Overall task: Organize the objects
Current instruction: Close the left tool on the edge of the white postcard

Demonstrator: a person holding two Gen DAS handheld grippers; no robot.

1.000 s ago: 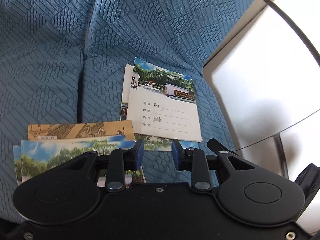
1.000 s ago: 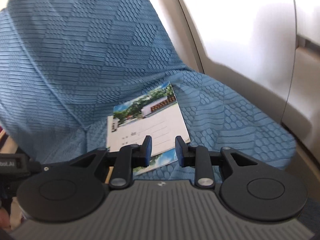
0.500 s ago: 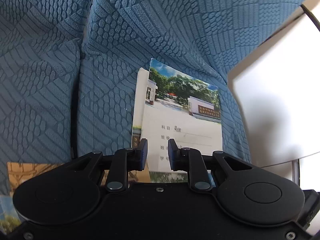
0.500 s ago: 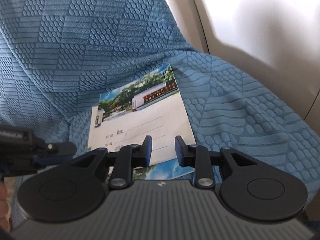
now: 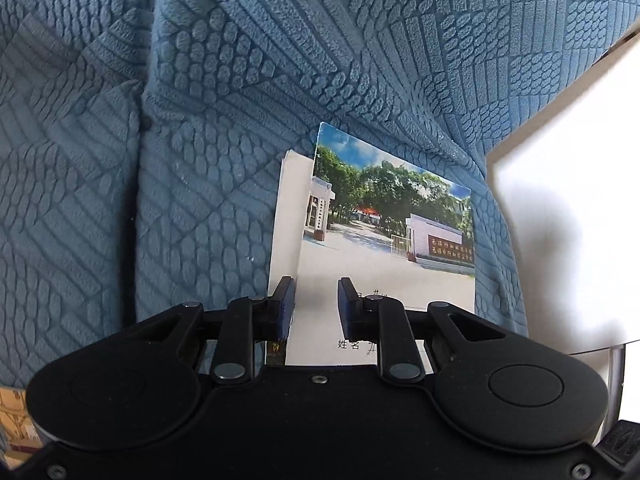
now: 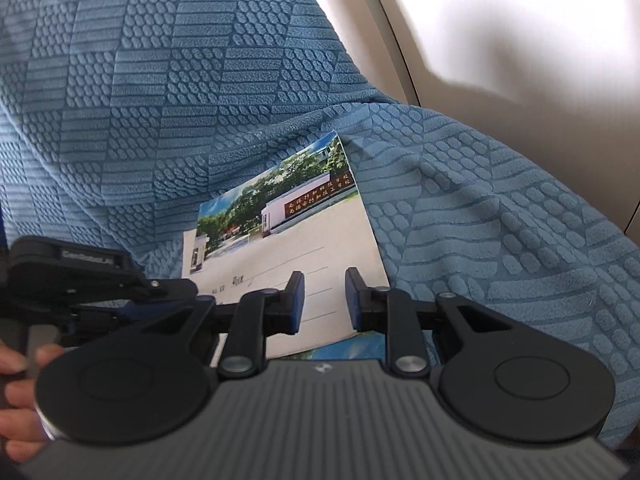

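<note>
1. Left gripper (image 5: 316,304): jaws spread a little, nothing pinched. The notebook (image 5: 384,240) lies flat on the blue cover (image 5: 200,160) under and beyond the tips; the left pad sits over the white page edge, the right pad over the printed cover. Advice: slide one pad under the near left corner before squeezing, since a flat booklet on soft cloth gives little edge to bite (whether the tips touch paper I cannot tell).
2. Notebook: near the cover's right side, close beside the white panel (image 5: 560,220), far edge by the back-cushion fold.
3. Right gripper (image 6: 324,300): jaws closing, spread a little, nothing between them; the notebook's near right corner lies below the tips. Advice: steady that corner while the left lifts.
</note>
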